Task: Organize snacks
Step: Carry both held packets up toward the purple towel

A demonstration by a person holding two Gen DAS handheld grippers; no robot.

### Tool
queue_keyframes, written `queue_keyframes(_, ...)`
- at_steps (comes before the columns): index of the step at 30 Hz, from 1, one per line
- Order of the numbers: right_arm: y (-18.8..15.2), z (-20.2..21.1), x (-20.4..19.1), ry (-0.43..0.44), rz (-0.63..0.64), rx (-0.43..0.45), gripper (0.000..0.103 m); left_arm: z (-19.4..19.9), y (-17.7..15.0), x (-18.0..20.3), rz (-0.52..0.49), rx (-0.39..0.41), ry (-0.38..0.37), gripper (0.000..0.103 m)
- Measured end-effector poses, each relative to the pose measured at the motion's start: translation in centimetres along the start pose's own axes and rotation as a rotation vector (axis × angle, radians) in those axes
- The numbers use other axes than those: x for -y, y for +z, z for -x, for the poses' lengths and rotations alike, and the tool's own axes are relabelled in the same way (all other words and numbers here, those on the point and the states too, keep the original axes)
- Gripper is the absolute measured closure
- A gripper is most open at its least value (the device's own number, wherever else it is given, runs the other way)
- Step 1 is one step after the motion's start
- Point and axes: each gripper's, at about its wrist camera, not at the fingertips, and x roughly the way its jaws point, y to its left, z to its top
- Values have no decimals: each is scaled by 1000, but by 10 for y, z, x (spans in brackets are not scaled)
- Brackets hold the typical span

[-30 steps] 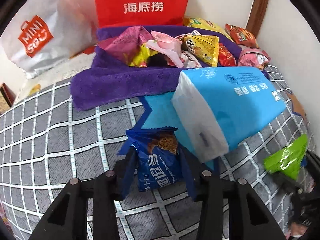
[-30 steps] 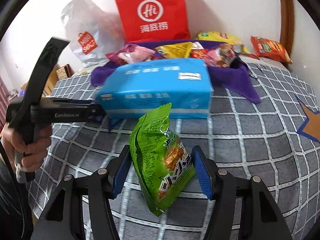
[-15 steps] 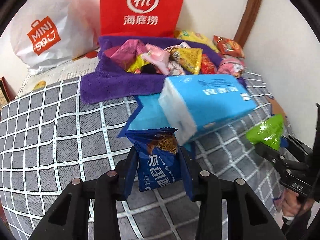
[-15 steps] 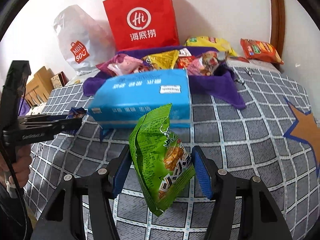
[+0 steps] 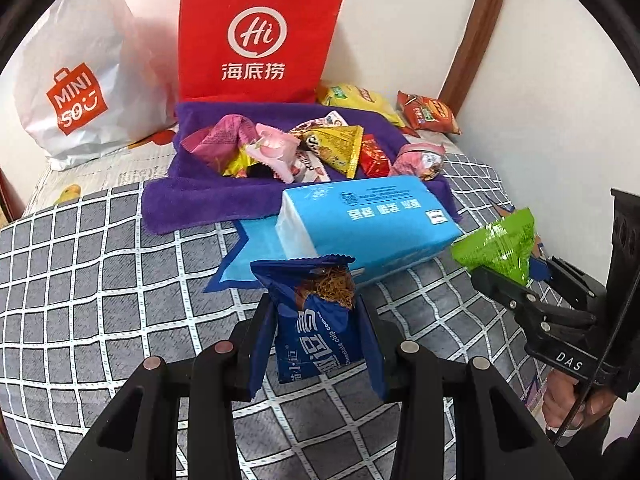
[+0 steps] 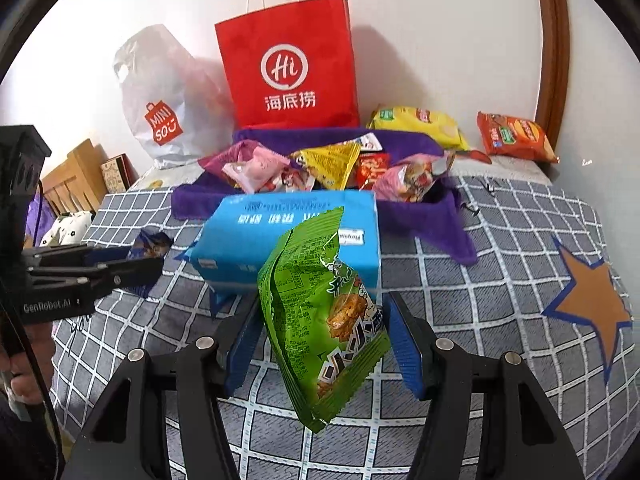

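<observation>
Left wrist view: my left gripper [image 5: 316,336] clamps the blue cookie packet [image 5: 318,320], held clear above the checked bedspread [image 5: 80,280], short of the purple towel [image 5: 208,196].

Right wrist view: my right gripper [image 6: 324,344] pinches the green snack bag [image 6: 320,312] by its puffy middle. The slick film could slide out if either grip loosens; the blue tissue pack [image 6: 248,240] blocks the straight path.
</observation>
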Motion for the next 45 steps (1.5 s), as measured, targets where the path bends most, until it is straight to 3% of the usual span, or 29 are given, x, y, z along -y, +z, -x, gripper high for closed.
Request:
queue_keyframes(25, 50, 10, 2, -24, 13, 67, 43, 22, 40, 15, 5, 31, -70, 65)
queue_keyframes(45, 141, -25, 9, -40, 35, 102, 43, 37, 129, -1, 12, 122, -5, 65)
